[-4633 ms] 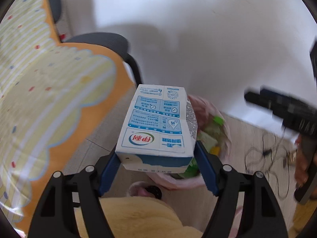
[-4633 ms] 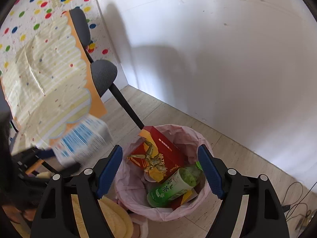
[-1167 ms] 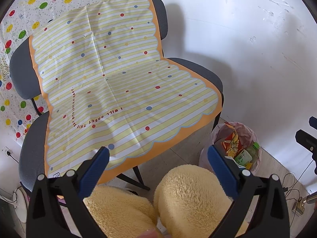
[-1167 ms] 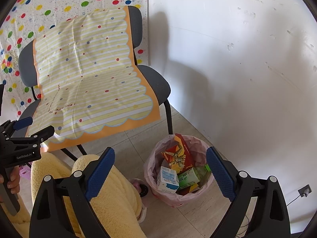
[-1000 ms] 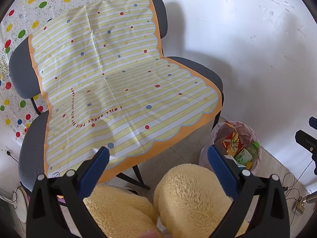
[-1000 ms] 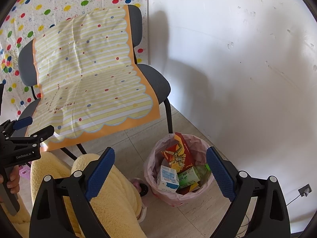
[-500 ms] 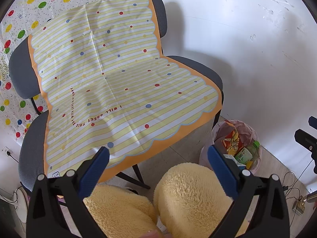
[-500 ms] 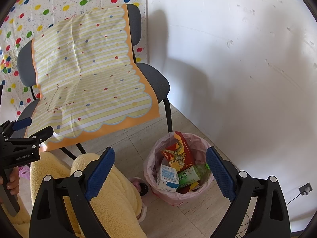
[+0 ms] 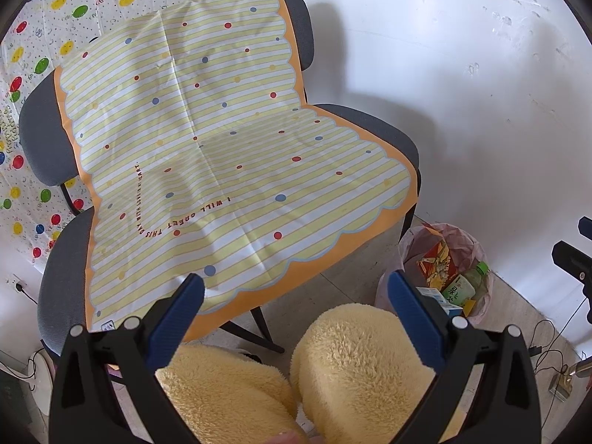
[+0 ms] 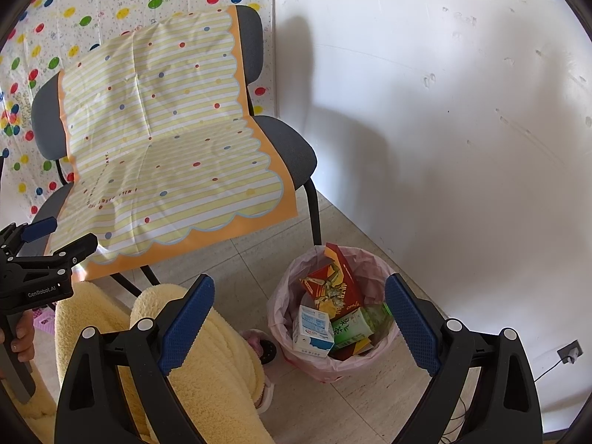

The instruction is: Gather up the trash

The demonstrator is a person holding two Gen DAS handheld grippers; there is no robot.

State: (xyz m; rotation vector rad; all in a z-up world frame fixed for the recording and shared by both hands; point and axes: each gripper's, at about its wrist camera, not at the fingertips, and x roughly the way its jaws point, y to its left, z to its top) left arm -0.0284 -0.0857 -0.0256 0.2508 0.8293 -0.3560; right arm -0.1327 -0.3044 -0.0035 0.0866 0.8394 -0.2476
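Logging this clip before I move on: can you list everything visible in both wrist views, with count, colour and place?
chair: one, grey with black legs, against the wall
cloth: one, yellow-striped with orange border and dots, draped over the chair
balloon sheet: one, white with coloured spots, on the wall behind the chair
bin: one, pink-lined, on the floor right of the chair
red box: one, in the bin
milk carton: one, white and blue, in the bin
green bottle: one, in the bin
cables: dark, on the floor at right
fleece legs: yellow, bottom of view
left gripper: blue pads, open, empty
right gripper: blue pads, open, empty
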